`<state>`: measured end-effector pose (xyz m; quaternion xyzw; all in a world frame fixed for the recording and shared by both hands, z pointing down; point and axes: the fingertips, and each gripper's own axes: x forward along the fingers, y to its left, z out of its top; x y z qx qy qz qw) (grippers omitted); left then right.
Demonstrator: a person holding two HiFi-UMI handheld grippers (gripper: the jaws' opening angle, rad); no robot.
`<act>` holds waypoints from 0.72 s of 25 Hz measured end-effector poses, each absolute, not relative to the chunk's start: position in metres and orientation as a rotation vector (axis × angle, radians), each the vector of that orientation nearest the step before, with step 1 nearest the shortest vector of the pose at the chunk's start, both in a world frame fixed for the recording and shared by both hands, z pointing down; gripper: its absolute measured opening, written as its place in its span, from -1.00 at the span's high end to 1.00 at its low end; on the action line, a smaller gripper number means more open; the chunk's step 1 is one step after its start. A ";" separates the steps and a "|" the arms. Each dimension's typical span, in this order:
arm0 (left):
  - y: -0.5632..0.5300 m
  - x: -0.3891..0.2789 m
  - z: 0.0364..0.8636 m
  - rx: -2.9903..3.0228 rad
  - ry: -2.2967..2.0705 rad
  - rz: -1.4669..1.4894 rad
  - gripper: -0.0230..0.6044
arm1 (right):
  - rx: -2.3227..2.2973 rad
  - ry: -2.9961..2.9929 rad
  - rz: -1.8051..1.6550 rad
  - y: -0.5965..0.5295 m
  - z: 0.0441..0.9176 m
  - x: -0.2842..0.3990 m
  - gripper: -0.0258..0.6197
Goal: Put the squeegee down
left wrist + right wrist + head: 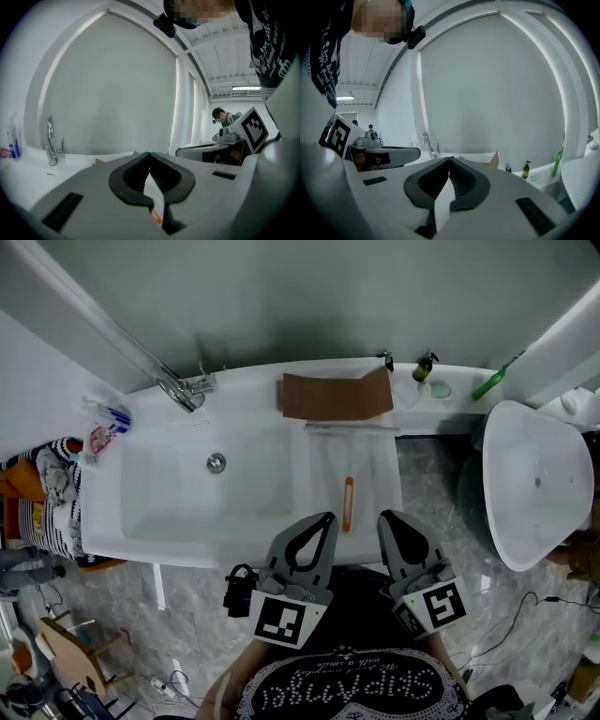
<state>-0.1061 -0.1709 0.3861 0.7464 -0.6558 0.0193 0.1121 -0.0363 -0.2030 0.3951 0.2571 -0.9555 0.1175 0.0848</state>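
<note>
The squeegee's orange handle [348,503] lies flat on the white bathtub [178,521], near its right end, pointing away from me toward a thin pale bar [352,427]. No gripper touches it. My left gripper [327,517] is shut and empty just left of the handle's near end, over the tub's front rim. My right gripper [382,515] is shut and empty just right of it. In the left gripper view the jaws of the left gripper [149,154] meet, and a sliver of the orange handle [156,217] shows below them. In the right gripper view the right gripper [449,160] is closed on nothing.
A faucet [187,389] and a drain [217,462] are at the tub's left. A brown cardboard piece [336,396] leans at the back rim. A dark pump bottle [425,367] and a green brush [488,384] stand on the ledge. A white basin [534,484] is at right.
</note>
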 end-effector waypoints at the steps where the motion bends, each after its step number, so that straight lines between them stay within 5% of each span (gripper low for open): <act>1: -0.171 -0.106 0.386 2.191 -1.925 0.054 0.91 | 0.767 -2.848 0.358 -0.203 0.396 -0.036 0.86; 18: -0.166 -0.112 0.386 2.209 -1.923 0.055 0.91 | 0.752 -2.836 0.369 -0.197 0.397 -0.044 0.86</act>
